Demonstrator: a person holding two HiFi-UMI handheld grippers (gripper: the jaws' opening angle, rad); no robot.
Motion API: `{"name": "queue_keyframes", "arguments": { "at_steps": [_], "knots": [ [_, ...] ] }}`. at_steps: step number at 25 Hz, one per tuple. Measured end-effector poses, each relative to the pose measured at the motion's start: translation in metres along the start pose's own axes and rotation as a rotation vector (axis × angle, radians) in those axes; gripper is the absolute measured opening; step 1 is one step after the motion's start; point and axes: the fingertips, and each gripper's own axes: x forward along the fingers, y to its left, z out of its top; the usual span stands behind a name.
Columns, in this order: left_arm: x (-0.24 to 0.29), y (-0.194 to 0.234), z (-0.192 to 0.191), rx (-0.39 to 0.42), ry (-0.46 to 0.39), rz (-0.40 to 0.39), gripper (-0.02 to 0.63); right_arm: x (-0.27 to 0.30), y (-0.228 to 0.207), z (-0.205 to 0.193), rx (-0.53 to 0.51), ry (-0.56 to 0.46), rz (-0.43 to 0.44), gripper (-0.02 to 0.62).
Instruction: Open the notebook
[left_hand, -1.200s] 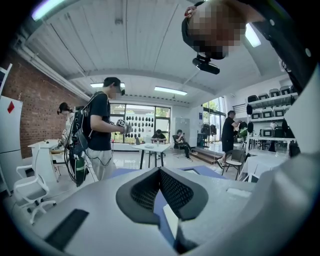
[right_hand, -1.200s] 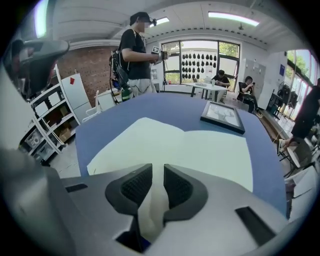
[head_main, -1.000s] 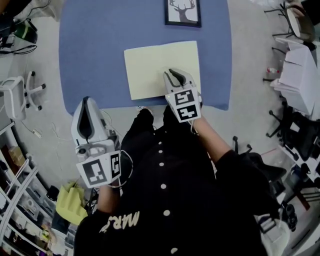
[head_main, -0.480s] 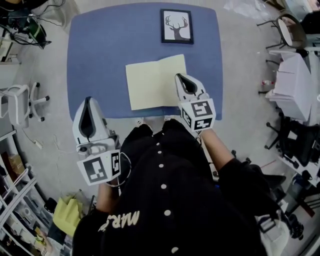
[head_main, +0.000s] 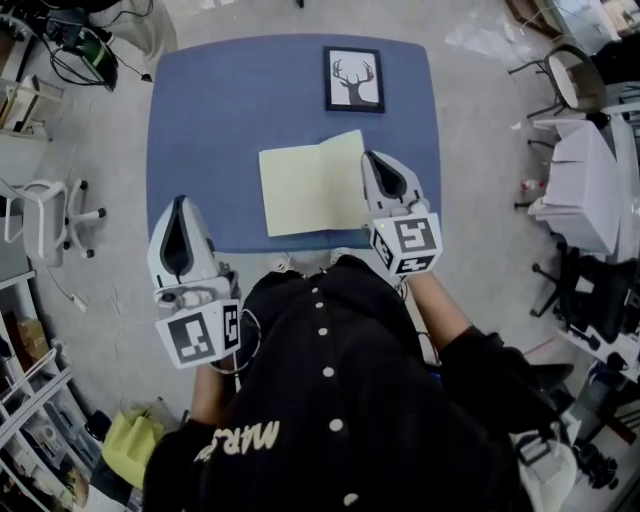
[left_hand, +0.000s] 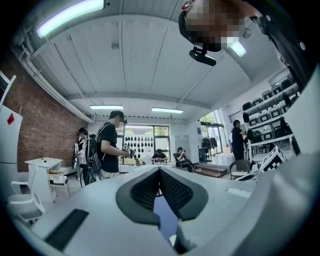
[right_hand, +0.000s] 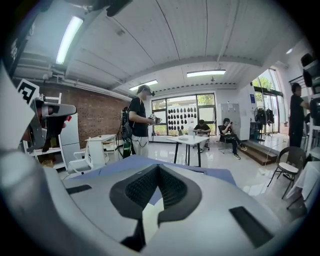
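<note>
On the blue bench (head_main: 220, 120), toward its near edge: a notebook (head_main: 310, 185), pale yellow pages up, spread in two leaves with a crease down the middle. Looks already open, so likely little or nothing left to do. Behind it, well apart, near the far edge: a framed picture (head_main: 354, 79) of a deer.

Right tool (head_main: 373, 158) over the notebook's right edge as seen from the head, apparently raised clear of the paper rather than resting on it. Jaws closed, pads (right_hand: 142, 189) meeting at the tip, nothing pinched. Only a sliver of yellow page and blue bench visible through the gap below. Left tool (head_main: 178, 205) off the bench's near left corner, above the floor (head_main: 110, 300), well apart from the notebook. Also closed, pads (left_hand: 175, 192) together at the tip, empty.

Probably a light thing, thin and floppy: soft paper leaves, easy to crease or tear under a hard pinch. Likely to slide on the smooth bench if pushed from one side only. Right leaf seemingly not quite flat, so some spring-back possible. For any further turn: take a leaf by its free outer edge, away from the crease, with a shallow, gentle pinch. Steady the other half near the crease with the second tool, and lift in an arc, not a drag.
</note>
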Motion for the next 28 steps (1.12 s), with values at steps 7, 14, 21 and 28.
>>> {"name": "queue_keyframes", "arguments": {
  "at_steps": [7,14,21,28],
  "knots": [
    [0.001,0.016,0.018,0.025,-0.040,0.011,0.003,-0.035,-0.019,0.082,0.015,-0.208,-0.060,0.003],
    [0.003,0.029,0.035,0.058,-0.090,0.019,0.003,-0.077,-0.037,0.148,0.072,-0.389,-0.119,0.003],
    [0.006,0.040,0.055,0.084,-0.134,0.024,0.003,-0.092,-0.044,0.166,0.022,-0.437,-0.191,0.003],
    [0.013,0.042,0.057,0.085,-0.139,0.015,0.003,-0.089,-0.041,0.168,0.025,-0.440,-0.191,0.003]
  ]
}}
